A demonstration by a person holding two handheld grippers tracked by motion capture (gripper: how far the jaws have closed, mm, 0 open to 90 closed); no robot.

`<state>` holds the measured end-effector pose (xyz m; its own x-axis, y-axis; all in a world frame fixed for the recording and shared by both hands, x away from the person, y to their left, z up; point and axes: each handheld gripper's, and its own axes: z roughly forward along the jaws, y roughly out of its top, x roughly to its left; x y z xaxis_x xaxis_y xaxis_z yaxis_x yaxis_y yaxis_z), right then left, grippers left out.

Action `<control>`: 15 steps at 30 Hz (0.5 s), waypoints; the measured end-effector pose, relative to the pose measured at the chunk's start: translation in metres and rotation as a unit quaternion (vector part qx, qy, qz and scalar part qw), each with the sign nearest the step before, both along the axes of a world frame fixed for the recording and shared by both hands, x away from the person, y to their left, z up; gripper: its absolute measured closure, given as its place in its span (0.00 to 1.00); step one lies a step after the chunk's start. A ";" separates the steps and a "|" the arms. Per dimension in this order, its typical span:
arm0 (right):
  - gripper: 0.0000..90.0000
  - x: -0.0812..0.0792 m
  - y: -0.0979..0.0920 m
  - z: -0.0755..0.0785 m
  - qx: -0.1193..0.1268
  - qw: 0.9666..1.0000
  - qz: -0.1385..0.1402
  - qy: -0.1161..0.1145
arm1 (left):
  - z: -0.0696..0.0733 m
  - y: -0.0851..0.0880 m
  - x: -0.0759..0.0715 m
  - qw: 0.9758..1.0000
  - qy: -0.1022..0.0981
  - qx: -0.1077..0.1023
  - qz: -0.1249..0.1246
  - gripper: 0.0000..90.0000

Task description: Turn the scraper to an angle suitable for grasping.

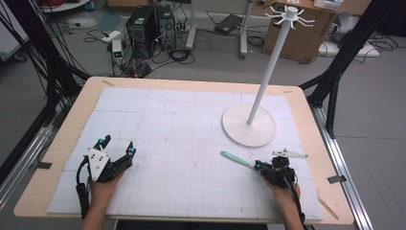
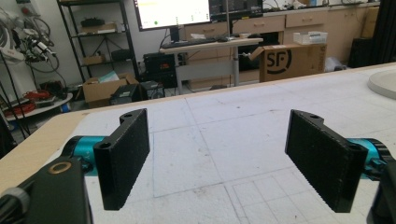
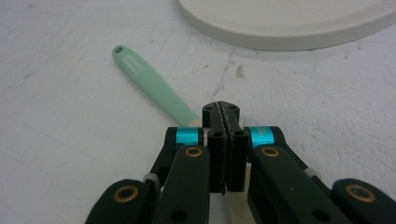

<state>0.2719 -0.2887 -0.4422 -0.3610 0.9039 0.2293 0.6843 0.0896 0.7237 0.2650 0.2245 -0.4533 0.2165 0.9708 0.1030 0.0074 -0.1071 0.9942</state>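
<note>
Pointing up-left, green handle (image 1: 235,160), right tool (image 1: 259,166) clamped

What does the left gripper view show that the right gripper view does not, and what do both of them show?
The left gripper view has the left gripper with its jaws wide apart and nothing between them, and, past the table edge, a monitor, a desk and a cardboard box.

The right gripper view has the right gripper with its jaws pressed together, and a green handle lying on the mat and running under them.

Both have the white gridded mat and part of the round white base.
</note>
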 end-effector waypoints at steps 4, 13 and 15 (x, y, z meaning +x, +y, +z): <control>1.00 0.000 0.001 0.001 -0.016 1.000 -0.006 -0.012 | 0.000 0.000 0.000 1.000 0.000 0.000 0.000 0.25; 1.00 0.004 -0.004 -0.006 -0.021 1.000 -0.008 -0.008 | 0.000 0.000 0.000 1.000 0.000 0.000 0.000 0.25; 1.00 0.002 -0.004 -0.006 -0.019 1.000 -0.004 -0.010 | 0.000 0.000 0.000 1.000 0.000 0.000 0.000 0.25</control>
